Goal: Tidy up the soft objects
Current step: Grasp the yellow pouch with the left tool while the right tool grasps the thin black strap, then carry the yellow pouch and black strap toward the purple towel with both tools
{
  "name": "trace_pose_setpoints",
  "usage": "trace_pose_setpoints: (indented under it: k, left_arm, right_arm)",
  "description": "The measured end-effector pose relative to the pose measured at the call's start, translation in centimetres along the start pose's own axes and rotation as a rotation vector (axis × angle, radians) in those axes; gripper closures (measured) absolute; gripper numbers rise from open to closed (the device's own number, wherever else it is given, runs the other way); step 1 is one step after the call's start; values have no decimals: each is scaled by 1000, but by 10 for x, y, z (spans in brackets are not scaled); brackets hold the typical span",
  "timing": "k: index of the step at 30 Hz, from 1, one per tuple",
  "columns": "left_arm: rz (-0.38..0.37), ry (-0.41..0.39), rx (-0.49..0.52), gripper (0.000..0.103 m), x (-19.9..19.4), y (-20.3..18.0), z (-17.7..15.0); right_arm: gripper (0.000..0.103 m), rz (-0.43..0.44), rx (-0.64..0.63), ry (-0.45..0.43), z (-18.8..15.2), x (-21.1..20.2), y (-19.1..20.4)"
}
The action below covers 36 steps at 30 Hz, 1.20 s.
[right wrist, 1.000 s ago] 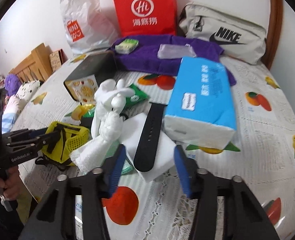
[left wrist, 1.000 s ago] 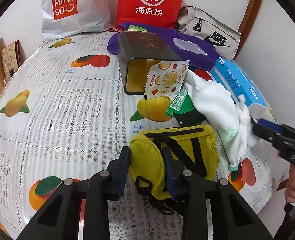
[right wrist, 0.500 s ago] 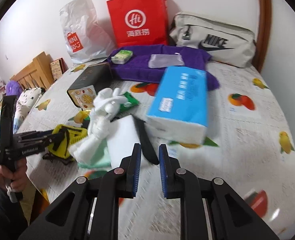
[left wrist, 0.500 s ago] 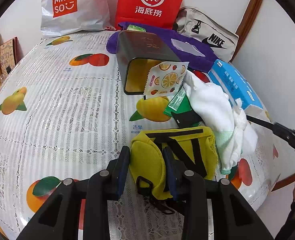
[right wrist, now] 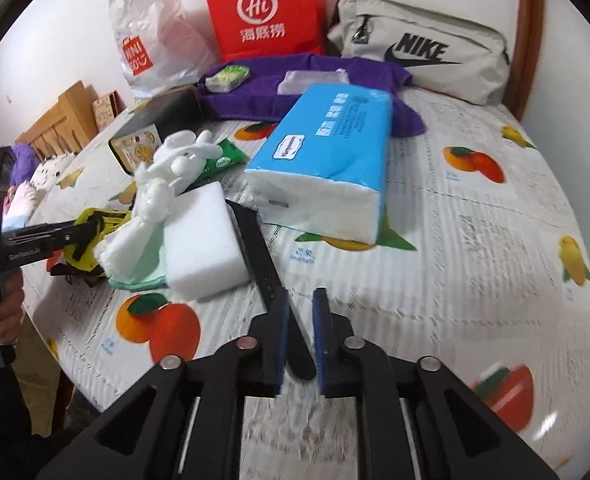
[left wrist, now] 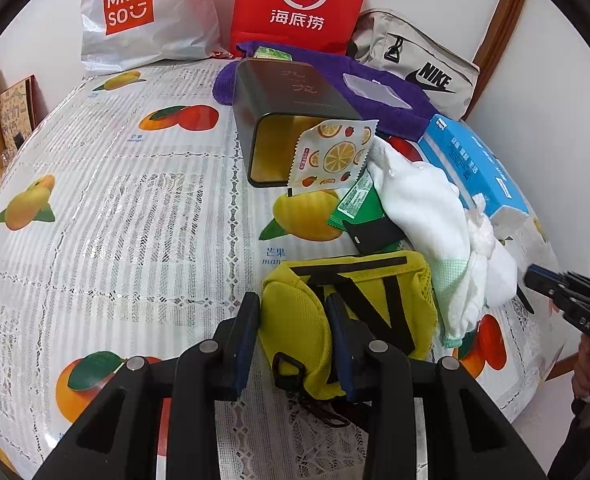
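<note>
Left wrist view: my left gripper [left wrist: 293, 334] is clamped on the near end of the yellow pouch [left wrist: 347, 312], its blue pads pressed into the fabric on either side; the pouch lies on the fruit-print tablecloth [left wrist: 115, 208] at the near edge of the clutter. Just beyond it a white cloth [left wrist: 419, 208] drapes over a green packet [left wrist: 355, 204], with a citrus-print sachet [left wrist: 331, 156] leaning at the mouth of a dark tin box [left wrist: 295, 108] lying on its side. The blue tissue pack [left wrist: 471, 164] sits to the right. Right wrist view: my right gripper [right wrist: 300, 328] has just been opening slightly from a nearly closed state; its jaws stand narrowly apart, and the end of a black strap [right wrist: 259, 248] lies between them, though I cannot tell whether the pads touch it. The strap runs up beside a white sponge block [right wrist: 203, 240], which touches the white cloth [right wrist: 167, 184]; the tissue pack [right wrist: 327, 160] lies behind.
</note>
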<state>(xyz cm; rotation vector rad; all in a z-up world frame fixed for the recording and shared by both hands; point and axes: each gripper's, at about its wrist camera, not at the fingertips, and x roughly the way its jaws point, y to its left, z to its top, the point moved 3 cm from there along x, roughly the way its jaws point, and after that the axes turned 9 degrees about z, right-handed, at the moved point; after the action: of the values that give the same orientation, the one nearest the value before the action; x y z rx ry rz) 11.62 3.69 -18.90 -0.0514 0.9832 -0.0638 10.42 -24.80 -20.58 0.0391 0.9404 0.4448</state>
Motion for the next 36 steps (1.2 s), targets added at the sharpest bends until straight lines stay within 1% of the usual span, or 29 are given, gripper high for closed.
trace_pose_setpoints:
  k: [2,3,4,5,8,9,10,11,12,13,14,18,23,25,29,36]
  left_arm:
    - [0,3,1,70,0,0,0]
    - [-1,5,1,70,0,-1,1]
    - [-2,6,0,70,0,-1,1]
    - [-3,8,0,70,0,0,0]
    - [-1,10,1,70,0,-1,1]
    - [1,11,2,70,0,-2,1]
    - [-1,9,3,70,0,-1,1]
    - [1,9,5,70,0,-1,1]
    - [2,9,6,70,0,-1,1]
    - [3,9,5,70,1,-1,1]
    - [0,8,1,70,1,-1,1]
    - [-14,-1,-7,72,0,-1,1]
    - [-53,14,-44,73,-2,6,1]
    - [-50,13,-51,73,-4,8,1]
    - [-48,-3,-57,73,-14,12,2]
    - [-57,-49,-60,74,-41,13,11]
  right_arm:
    - [69,5,-28,11,3,7,3]
    - [64,8,-40,9,4,9,4]
    - [53,22,-56,7,5,10,7]
    - [49,35,-72,10,4,11,11]
    - [49,42,-111,25,1,18,19]
    - [50,39,-111,31,0,22,19]
    - [58,32,-109,40,0,27,18]
    - [71,12,-110,45,-1,31,17]
    - [79,-22,-125,27,-1,31,16]
    - [95,-33,-135,15,0,29,16]
    - [98,-22,-130,20,0,29,15]
    - [100,-29,-104,20,-3,22,9]
    - [100,-18,-44,12,-15,4,4]
    - [100,-28,-24,4,-20,-3,1]
    - [100,-29,14,3,-28,-13,-4]
    - [100,-29,39,-54,-24,-40,-2]
